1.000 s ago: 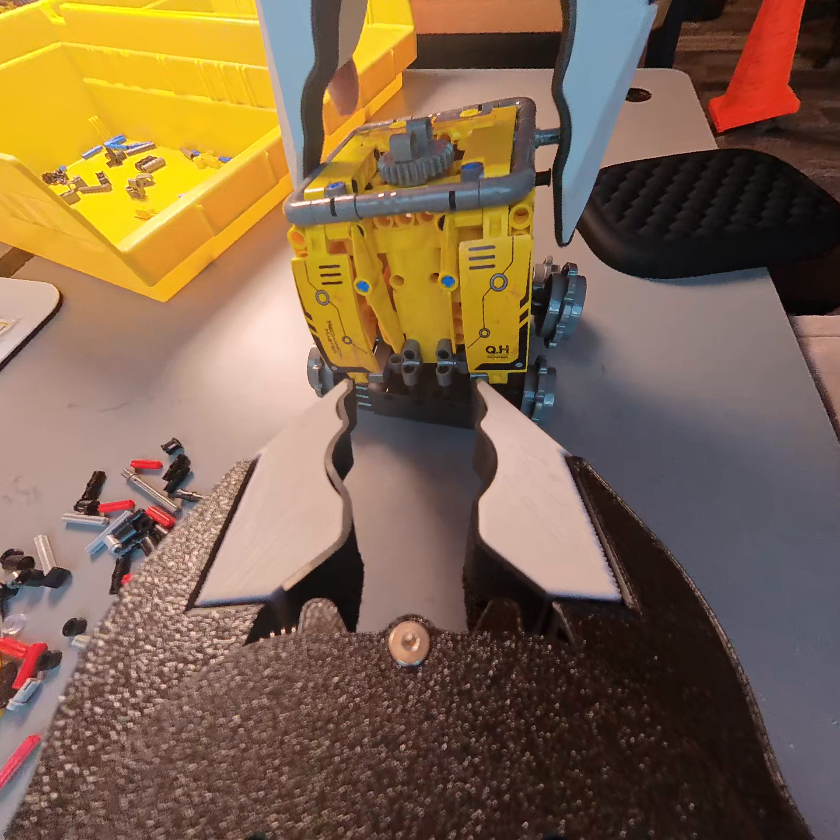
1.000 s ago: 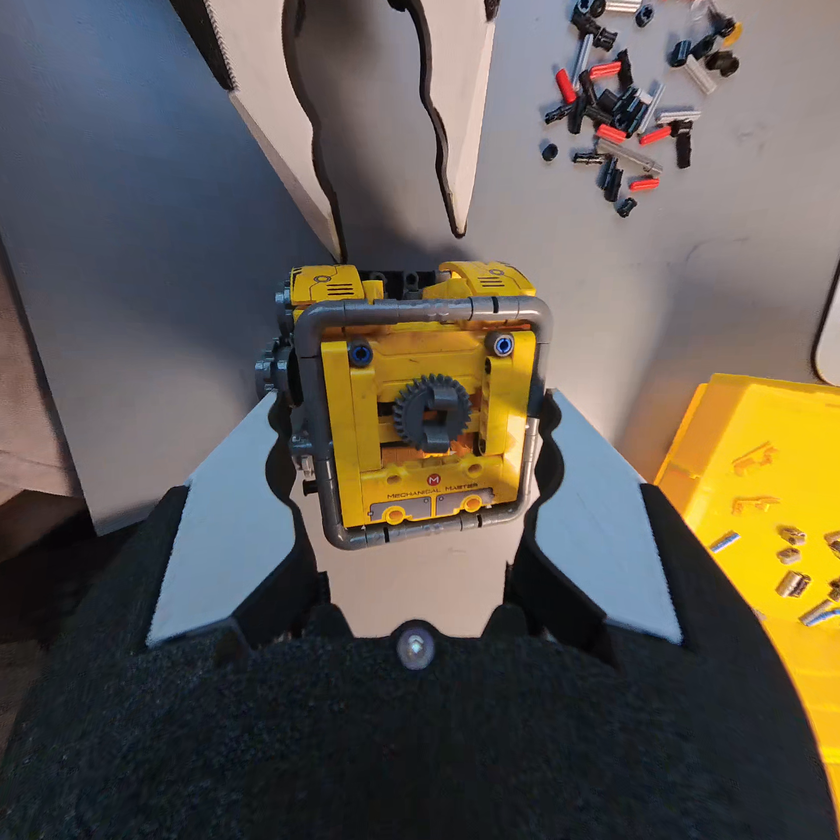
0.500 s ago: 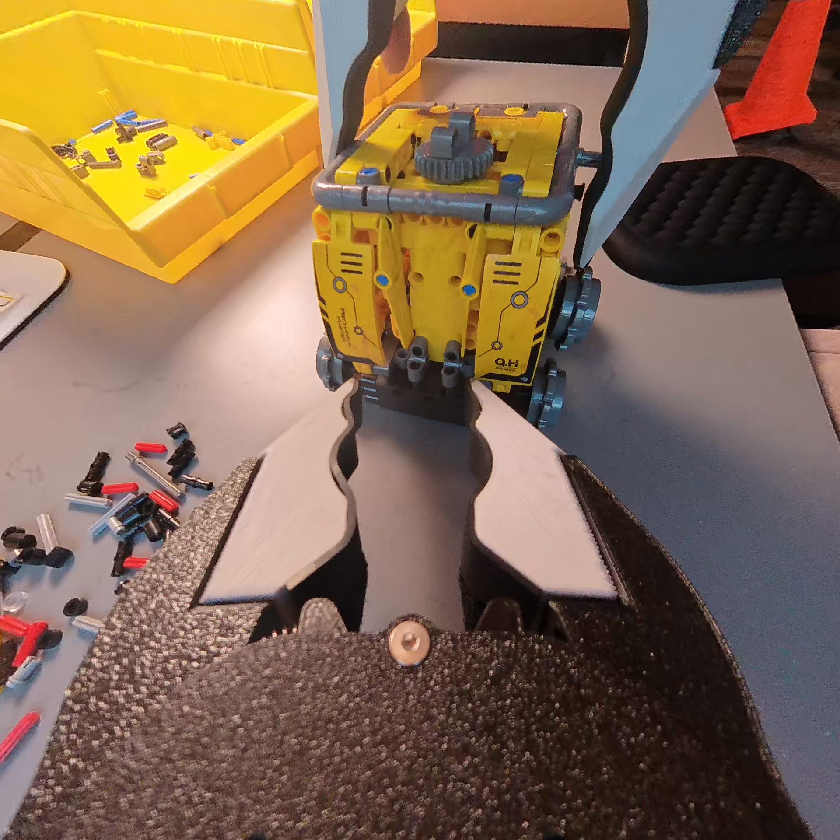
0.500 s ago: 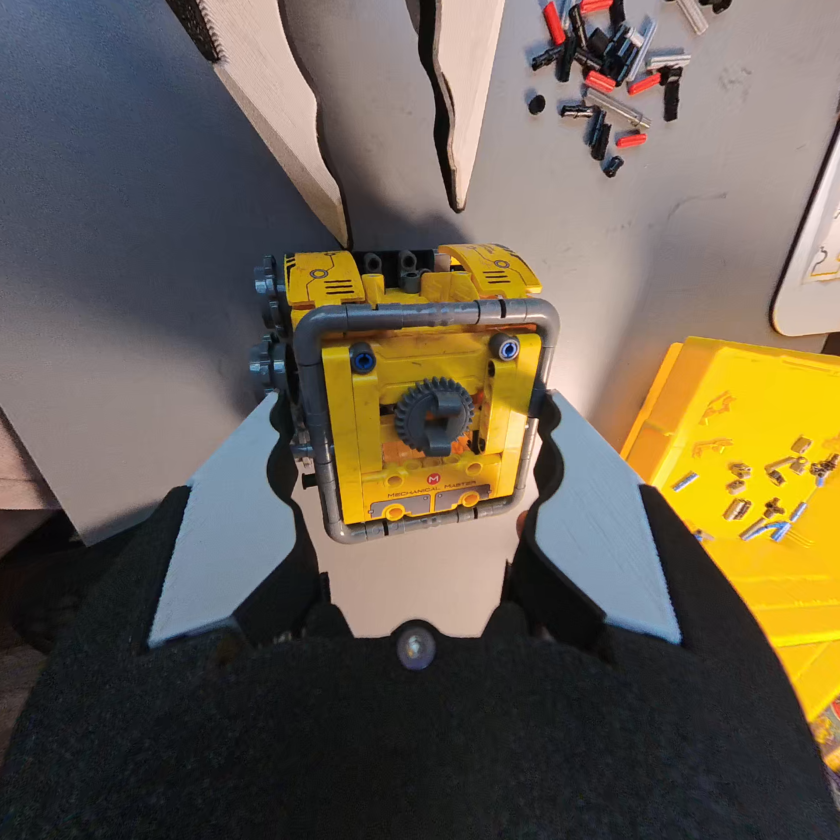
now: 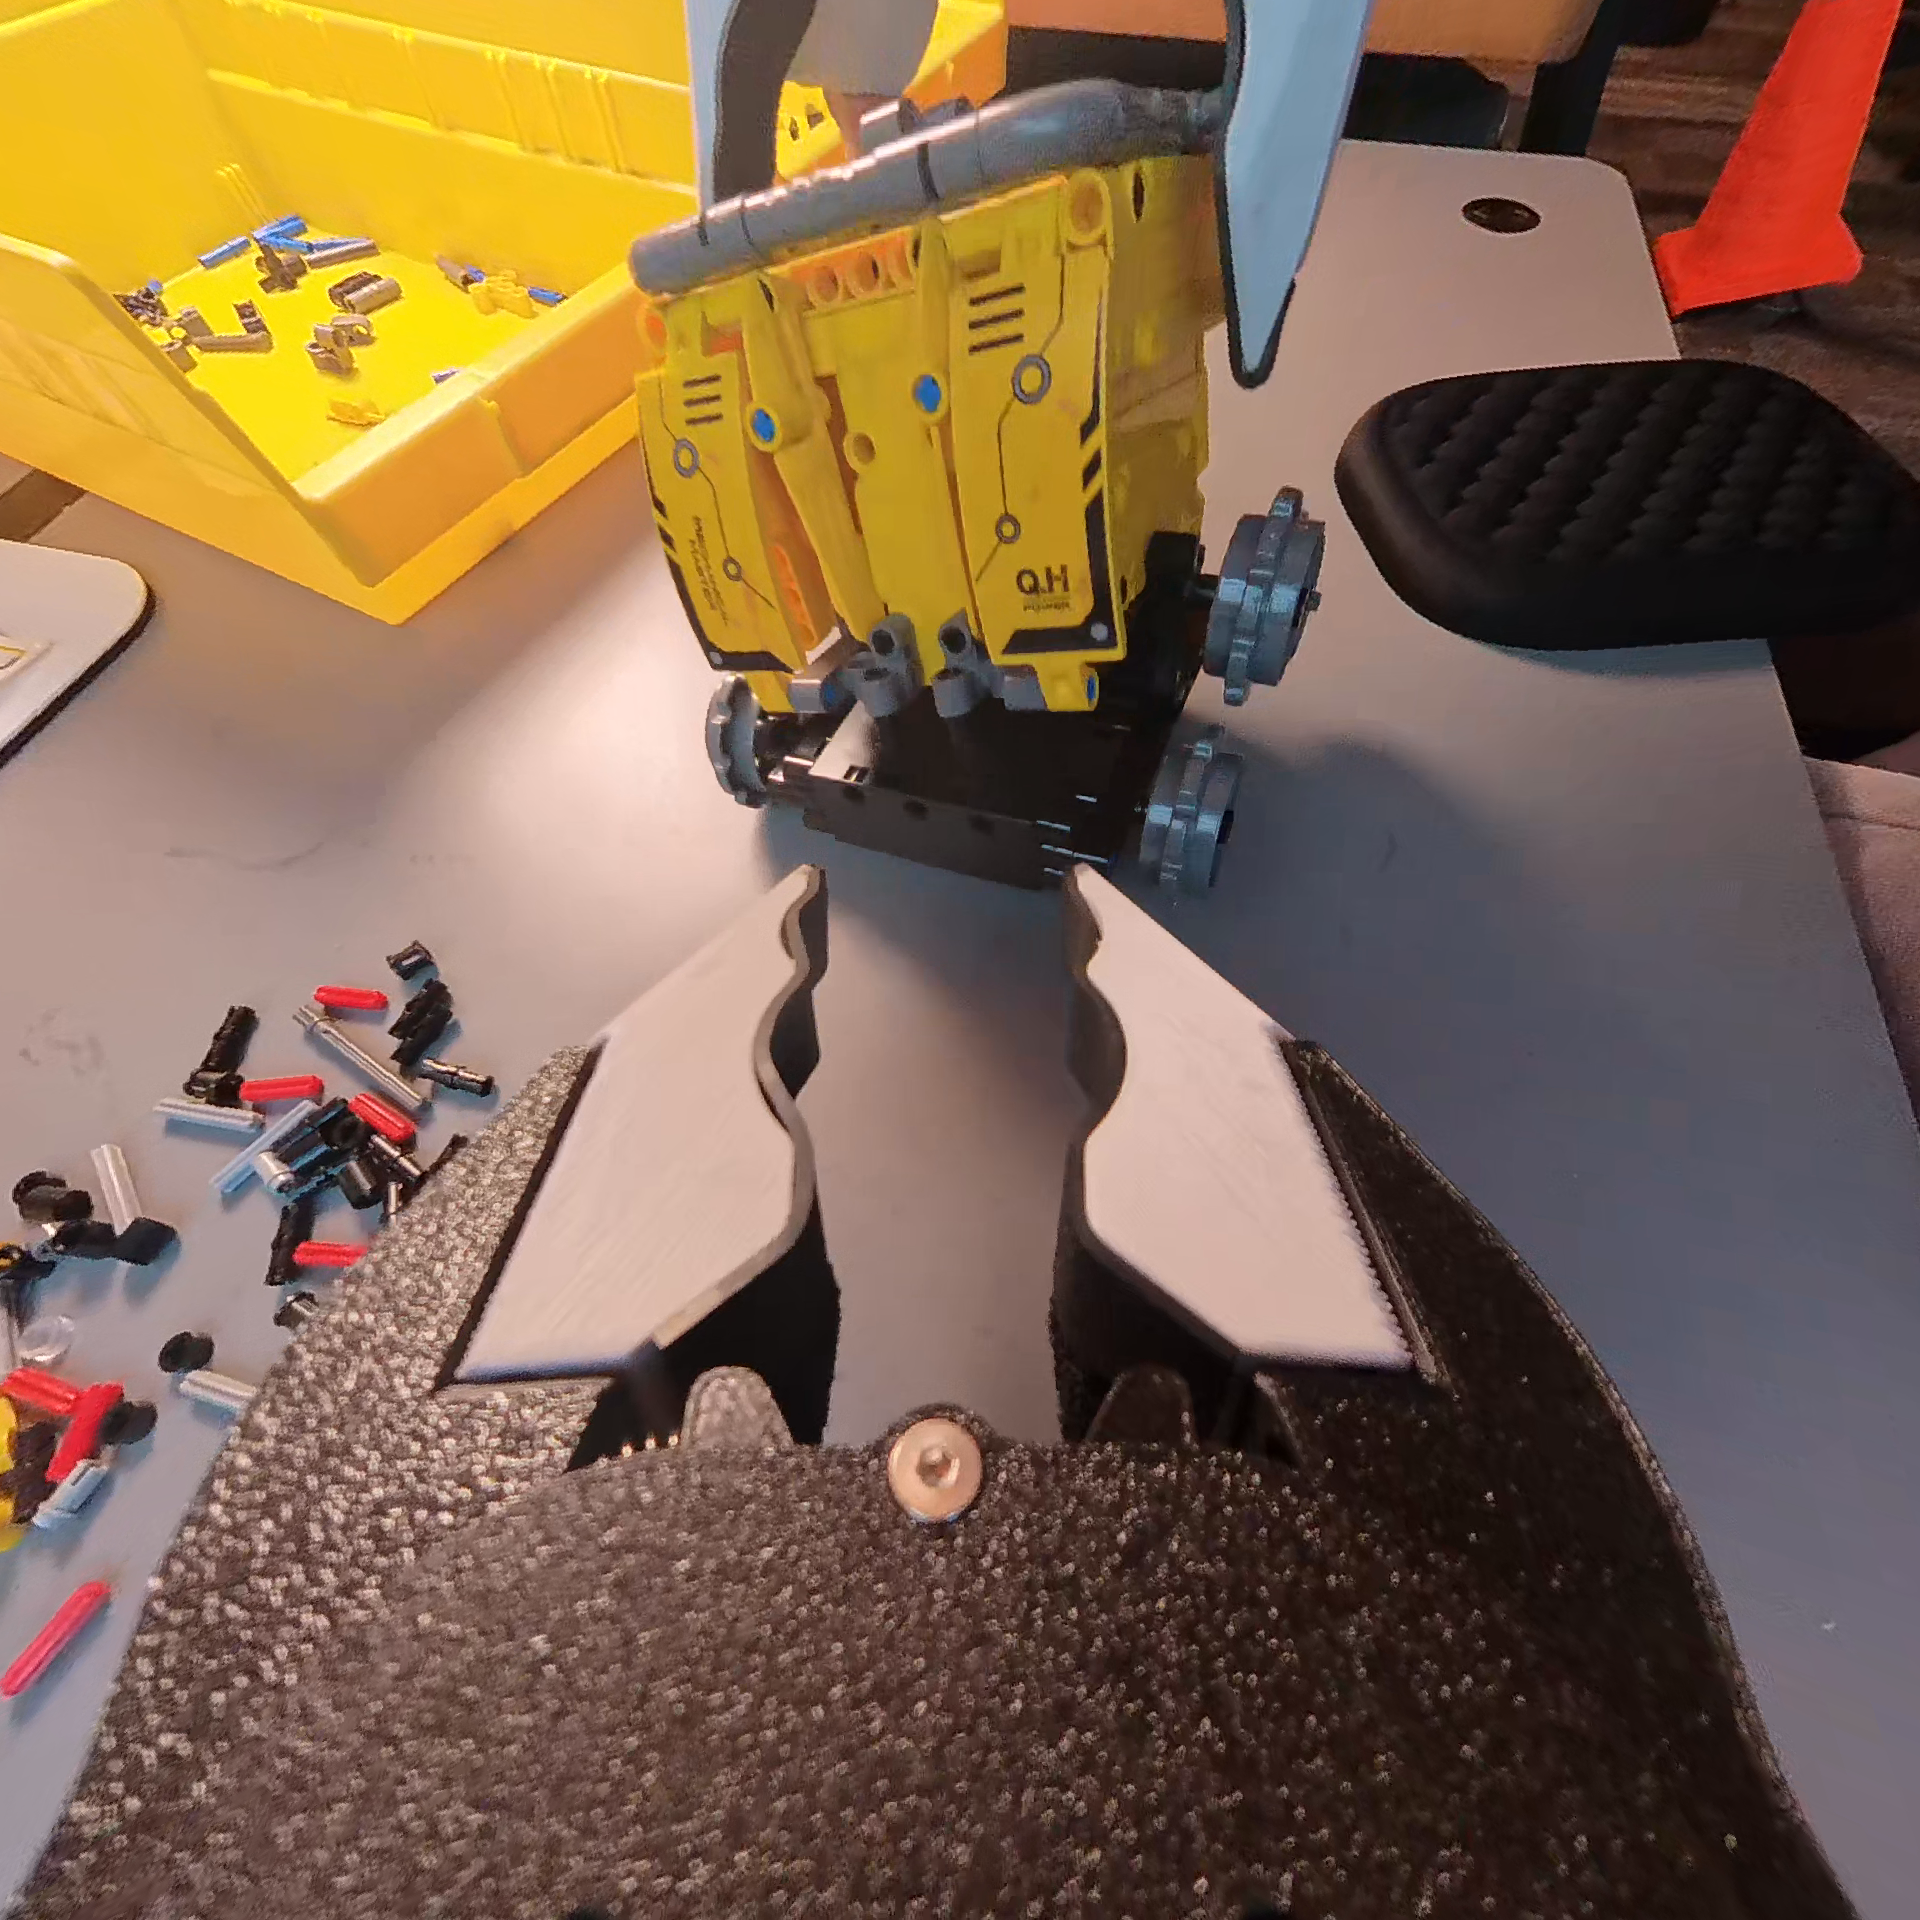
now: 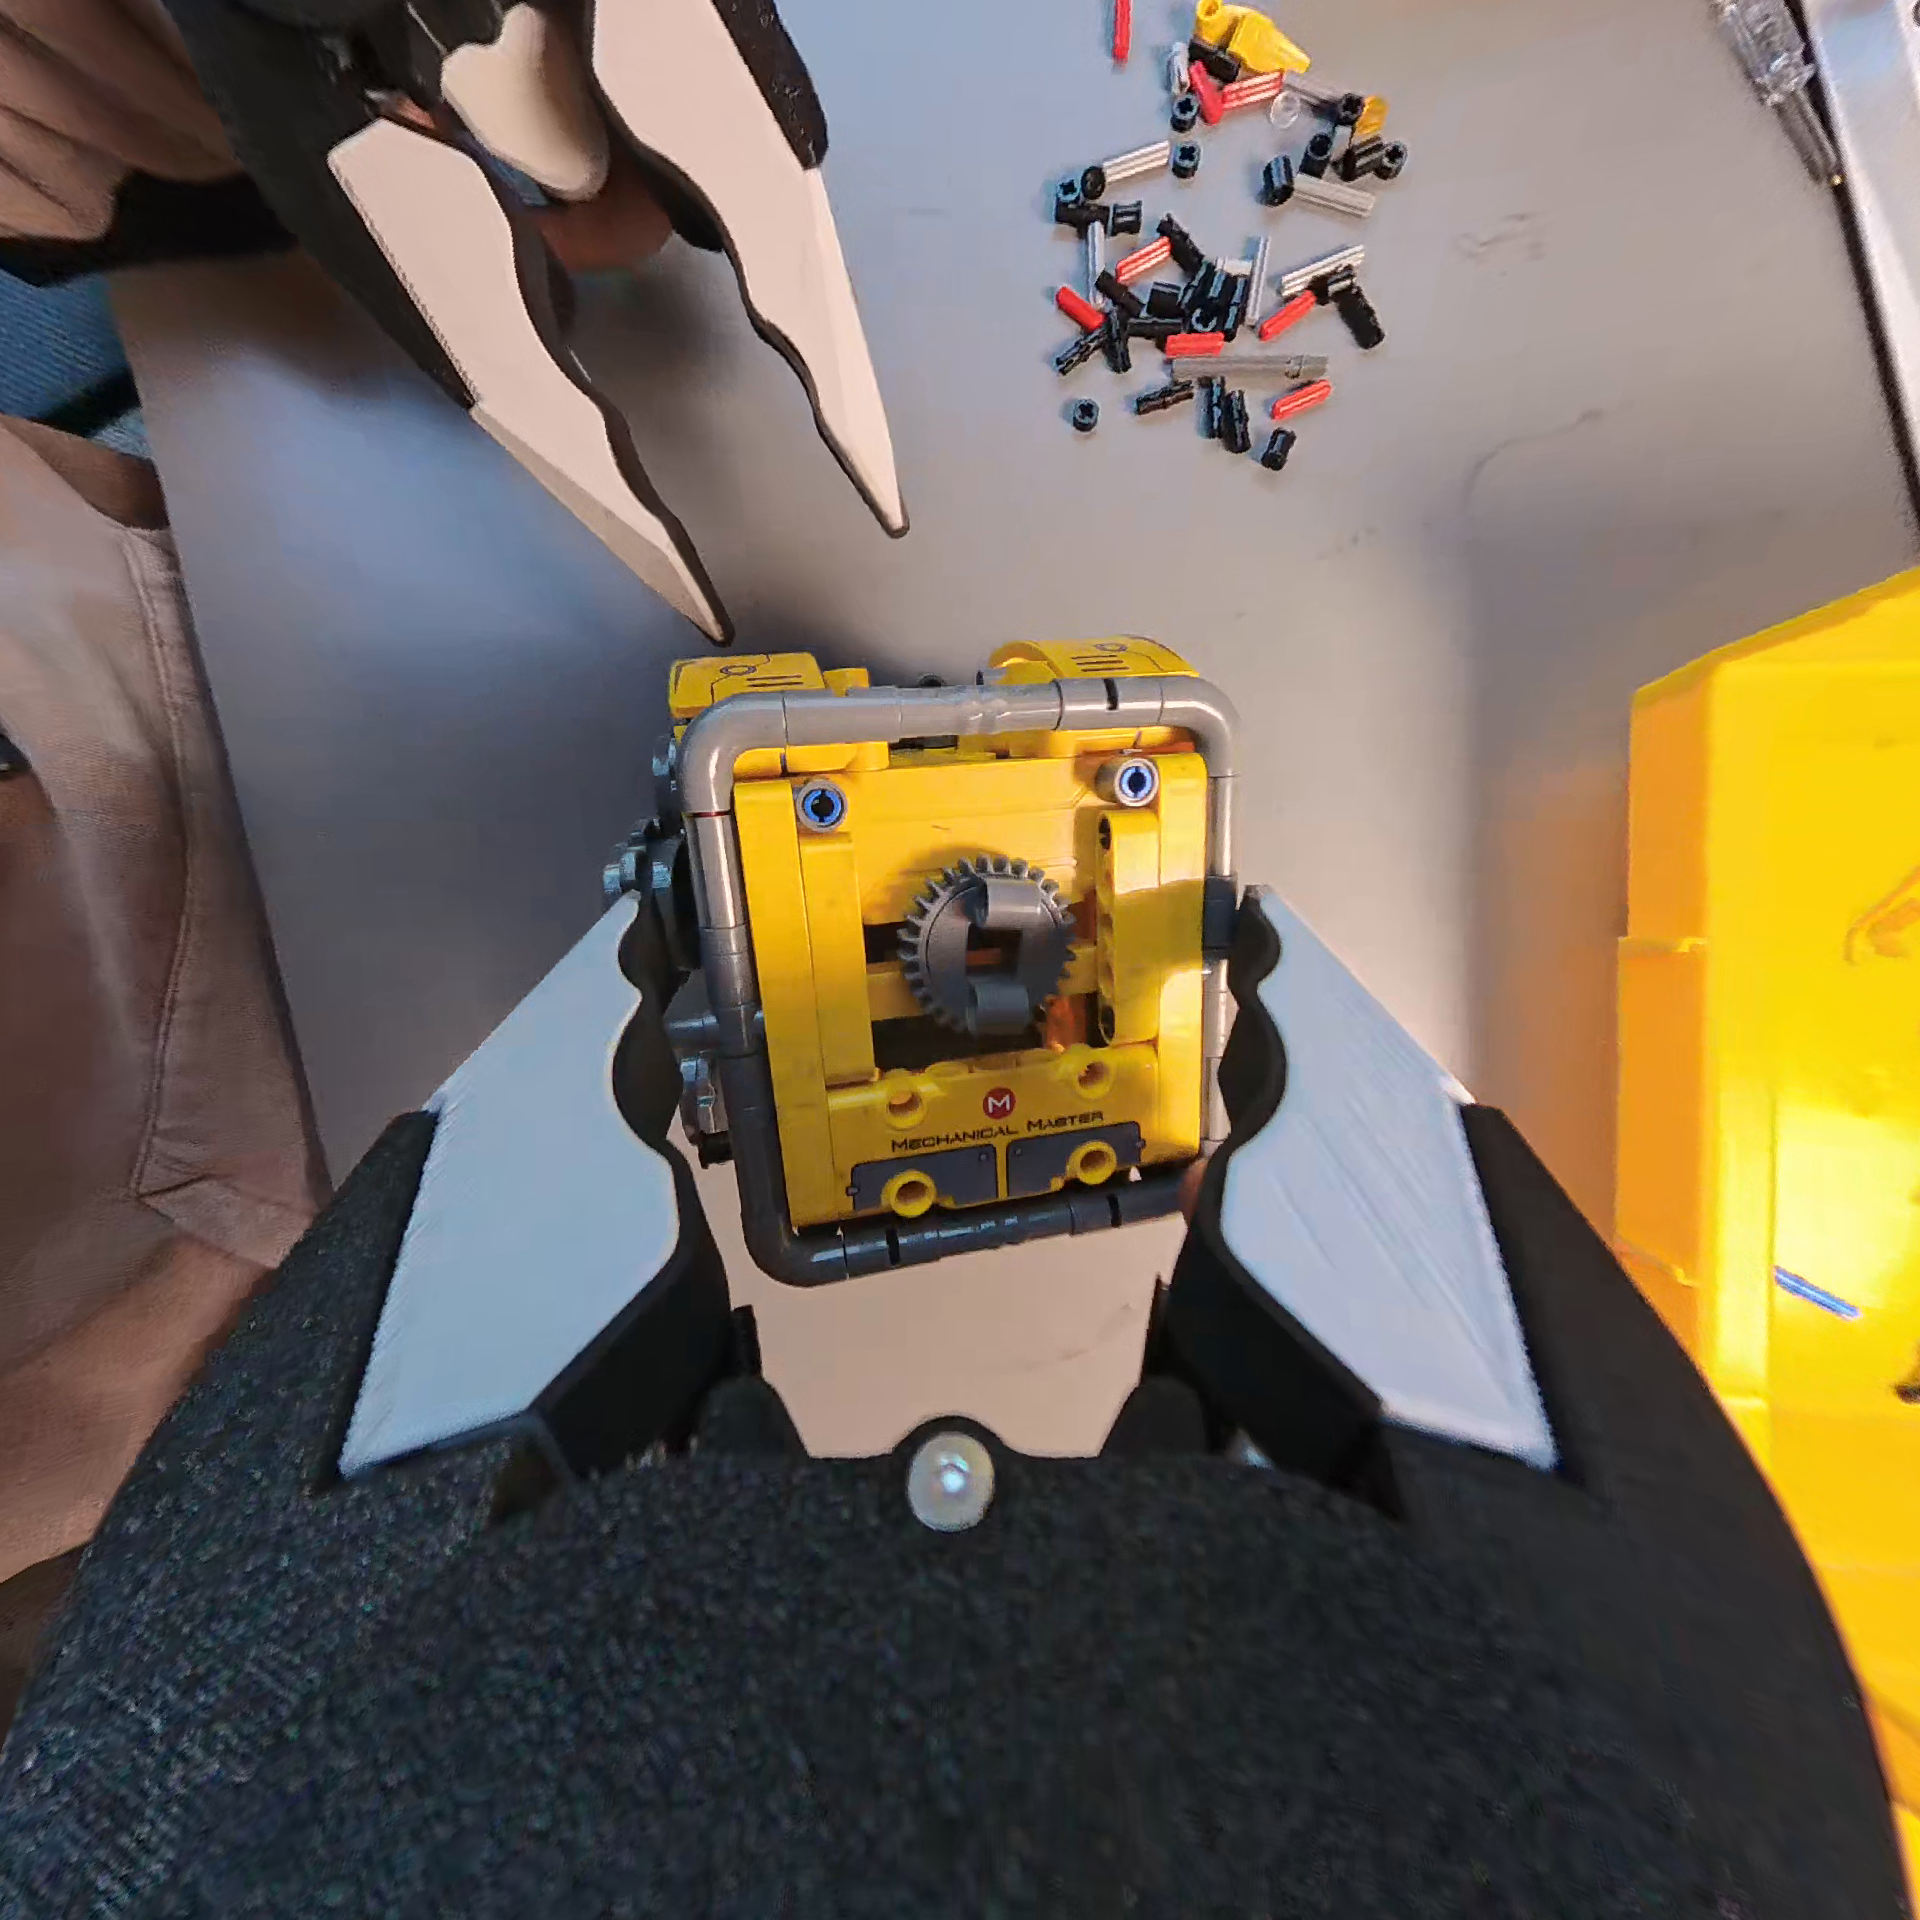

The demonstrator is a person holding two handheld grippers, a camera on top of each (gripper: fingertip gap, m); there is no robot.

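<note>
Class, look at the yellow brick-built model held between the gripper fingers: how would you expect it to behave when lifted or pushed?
The yellow model is probably rigid, being framed by a grey tube, though clipped-on parts may pop off under a hard squeeze. The right hand-held gripper is shut on its smooth sides, so it might slip. Grey toothed wheels low on its sides suggest it may roll if pushed.

My right claw (image 6: 940, 1023) has tipped the yellow block model (image 5: 925, 499) up (it stood flat a second ago), so its black bottom shows. My left claw (image 5: 940, 904) has backed off it a little.
</note>
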